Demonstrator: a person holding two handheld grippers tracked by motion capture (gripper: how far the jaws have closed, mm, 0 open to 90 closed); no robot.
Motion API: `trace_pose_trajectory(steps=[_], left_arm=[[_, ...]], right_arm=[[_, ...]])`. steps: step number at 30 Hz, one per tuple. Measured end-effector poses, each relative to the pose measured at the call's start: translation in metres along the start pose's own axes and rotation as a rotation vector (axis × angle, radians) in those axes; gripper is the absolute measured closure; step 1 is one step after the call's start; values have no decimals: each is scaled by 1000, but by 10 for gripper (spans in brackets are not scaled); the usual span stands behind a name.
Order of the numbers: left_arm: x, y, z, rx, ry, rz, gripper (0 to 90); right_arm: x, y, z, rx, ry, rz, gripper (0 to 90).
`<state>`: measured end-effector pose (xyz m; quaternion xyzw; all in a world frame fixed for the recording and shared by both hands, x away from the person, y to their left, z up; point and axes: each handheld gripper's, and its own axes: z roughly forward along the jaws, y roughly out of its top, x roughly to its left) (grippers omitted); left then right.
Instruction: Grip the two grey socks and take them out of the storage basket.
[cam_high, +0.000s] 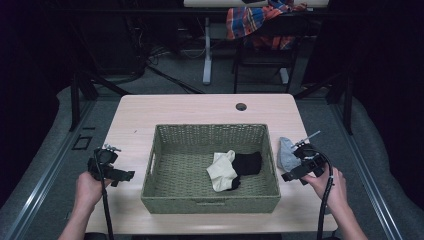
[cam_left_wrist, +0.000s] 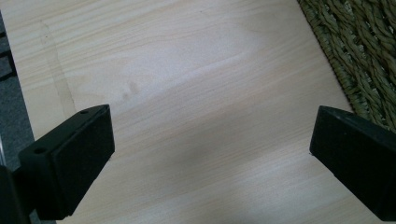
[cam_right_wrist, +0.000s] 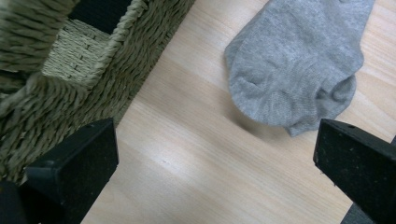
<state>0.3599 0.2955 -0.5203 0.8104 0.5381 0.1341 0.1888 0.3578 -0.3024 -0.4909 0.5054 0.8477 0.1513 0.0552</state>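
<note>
Grey sock beside the basket, both tongs wide and empty.

High view: cream sock (cam_high: 222, 170) and black sock (cam_high: 246, 163) lie in the basket (cam_high: 210, 205); the grey sock (cam_high: 287, 154) waits outside it on the table (cam_high: 200, 107), just by the right tongs (cam_high: 296, 176). Left gripper view: left tongs (cam_left_wrist: 210, 158) gape over bare wood, idle. Right gripper view: jaws spread near the sock, likely lining up a pick.
</note>
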Motion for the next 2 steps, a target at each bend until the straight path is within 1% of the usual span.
trace_pose_trajectory(steps=[1, 2], left_arm=[[0, 0, 0, 1, 0, 0, 1], [0, 0, 0, 1, 0, 0, 1]], right_arm=[[0, 0, 0, -12, 2, 3, 0], [0, 0, 0, -12, 2, 3, 0]])
